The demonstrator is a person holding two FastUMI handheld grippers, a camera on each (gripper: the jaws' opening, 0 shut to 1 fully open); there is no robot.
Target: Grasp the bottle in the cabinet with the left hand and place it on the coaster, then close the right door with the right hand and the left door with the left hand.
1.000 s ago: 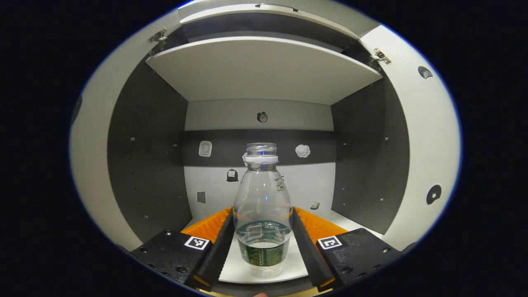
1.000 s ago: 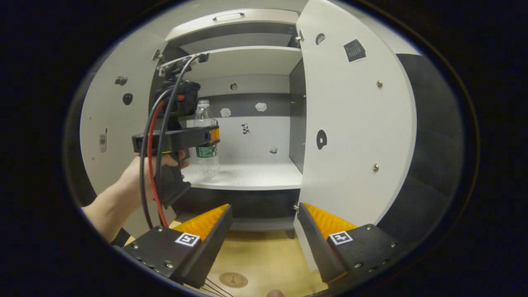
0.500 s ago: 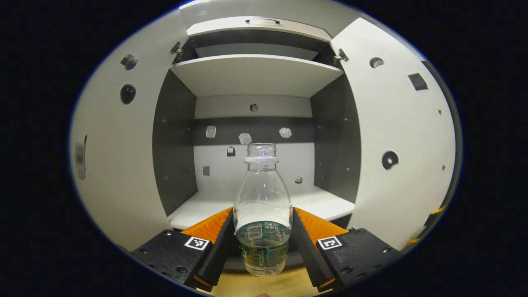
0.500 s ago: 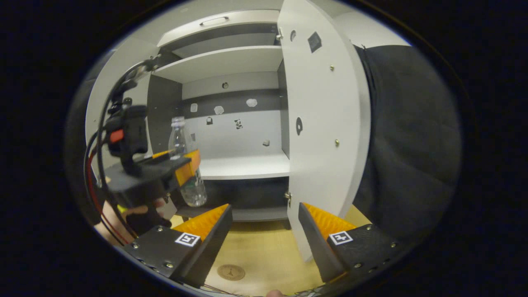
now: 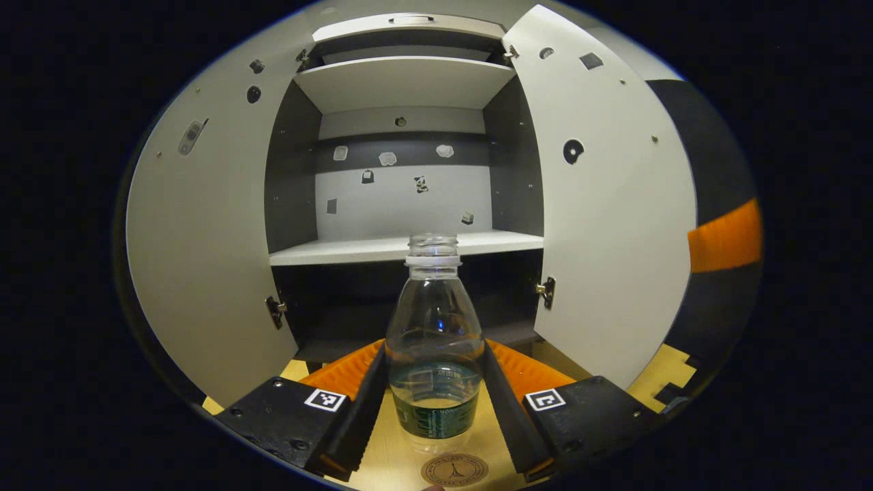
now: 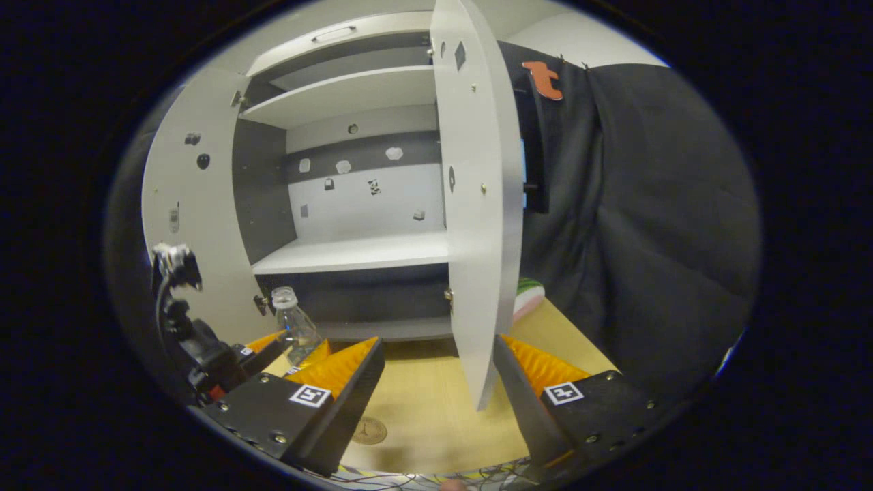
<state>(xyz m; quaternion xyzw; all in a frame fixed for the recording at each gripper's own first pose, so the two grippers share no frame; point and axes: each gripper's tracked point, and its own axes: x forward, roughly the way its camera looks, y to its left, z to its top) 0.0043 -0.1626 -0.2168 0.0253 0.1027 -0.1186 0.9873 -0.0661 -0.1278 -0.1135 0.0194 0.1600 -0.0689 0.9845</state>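
The left hand-held gripper [image 5: 435, 399] clamps the bottle [image 5: 435, 354] at lower centre, above the coaster [image 5: 454, 470]. Lower it straight, centred, before releasing. The right hand-held gripper [image 6: 440, 382] gapes empty.

Wooden table [image 6: 436, 402]: round coaster [image 5: 454, 470] flat on it, cabinet [image 5: 402, 82] standing at rear.

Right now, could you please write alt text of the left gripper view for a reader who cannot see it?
The left gripper holds an uncapped clear bottle upright between its fingers, above a wooden table and just behind a round coaster. Behind it stands a cabinet with both doors open.
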